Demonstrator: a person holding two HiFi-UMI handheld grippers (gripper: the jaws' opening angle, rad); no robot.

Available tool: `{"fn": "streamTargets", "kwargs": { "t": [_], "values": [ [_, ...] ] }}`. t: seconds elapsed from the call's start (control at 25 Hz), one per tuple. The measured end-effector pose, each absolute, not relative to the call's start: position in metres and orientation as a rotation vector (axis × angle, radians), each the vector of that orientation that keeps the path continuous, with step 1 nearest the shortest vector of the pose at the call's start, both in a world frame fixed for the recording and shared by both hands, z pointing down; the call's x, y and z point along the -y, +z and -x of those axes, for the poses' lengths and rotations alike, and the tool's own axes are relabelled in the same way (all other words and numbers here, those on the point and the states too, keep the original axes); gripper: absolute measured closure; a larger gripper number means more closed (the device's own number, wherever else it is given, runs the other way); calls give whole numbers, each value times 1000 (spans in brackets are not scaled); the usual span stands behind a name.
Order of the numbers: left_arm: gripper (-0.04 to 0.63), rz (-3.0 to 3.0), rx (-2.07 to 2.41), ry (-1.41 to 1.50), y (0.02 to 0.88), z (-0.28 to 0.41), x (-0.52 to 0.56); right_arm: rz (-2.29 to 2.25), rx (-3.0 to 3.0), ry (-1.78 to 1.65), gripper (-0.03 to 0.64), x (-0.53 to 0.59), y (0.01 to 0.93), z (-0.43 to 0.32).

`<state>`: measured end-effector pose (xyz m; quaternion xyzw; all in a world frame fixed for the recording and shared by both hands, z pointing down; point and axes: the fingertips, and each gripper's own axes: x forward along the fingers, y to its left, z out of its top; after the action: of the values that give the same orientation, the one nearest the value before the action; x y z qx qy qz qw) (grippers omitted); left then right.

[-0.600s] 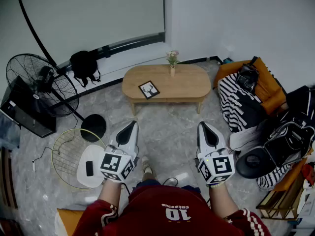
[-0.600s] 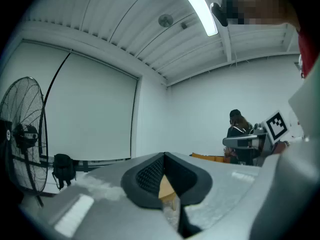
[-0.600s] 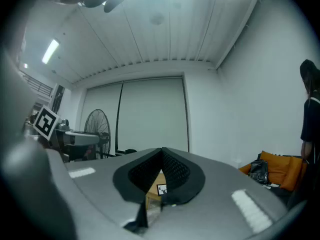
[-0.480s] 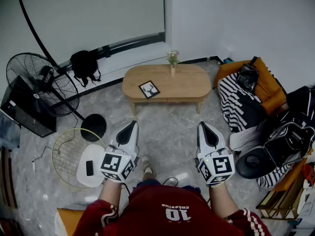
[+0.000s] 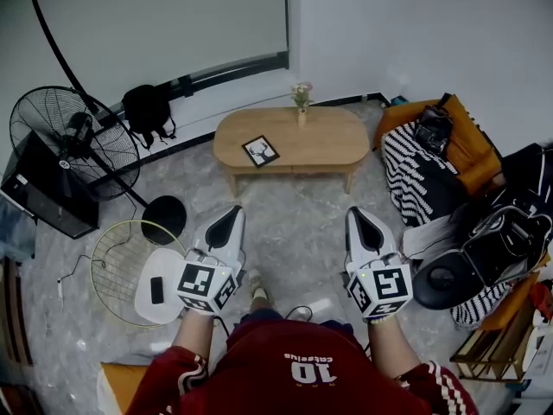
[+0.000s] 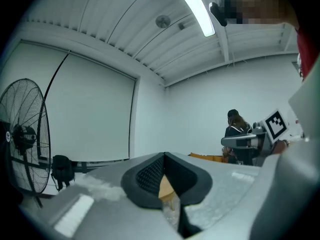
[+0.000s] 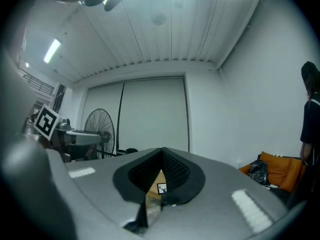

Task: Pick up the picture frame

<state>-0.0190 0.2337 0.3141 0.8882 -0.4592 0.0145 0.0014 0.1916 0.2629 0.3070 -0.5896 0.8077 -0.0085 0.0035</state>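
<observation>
Black picture frame [image 5: 260, 151], white centre with perhaps a dark motif — pale-wood table [image 5: 324, 145]

red jersey [image 5: 294, 361] with white print; grey left gripper [image 5: 234, 210] and right gripper [image 5: 354, 213]

Picture frame [image 5: 260, 151]: small, square, dark-bordered, showing a deer head on white. Lies flat and askew on the left part of the wooden table [image 5: 327, 143].

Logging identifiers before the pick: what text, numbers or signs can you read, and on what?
"10": on the person's red jersey, upside down in the head view.
Too blurred to read: the small word beside that number.
No text: the picture frame, what looks like a deer-head image only; the marker cubes, square patterns only.
</observation>
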Motion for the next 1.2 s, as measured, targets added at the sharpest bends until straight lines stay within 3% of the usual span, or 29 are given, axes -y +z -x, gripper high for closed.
{"fn": "streamTargets", "kwargs": {
  "t": [1.2],
  "values": [
    [597, -2805, 1414, 98, 322, -1, -225, 1842, -2520, -61, 629, -256, 322, -204]
  ]
}}
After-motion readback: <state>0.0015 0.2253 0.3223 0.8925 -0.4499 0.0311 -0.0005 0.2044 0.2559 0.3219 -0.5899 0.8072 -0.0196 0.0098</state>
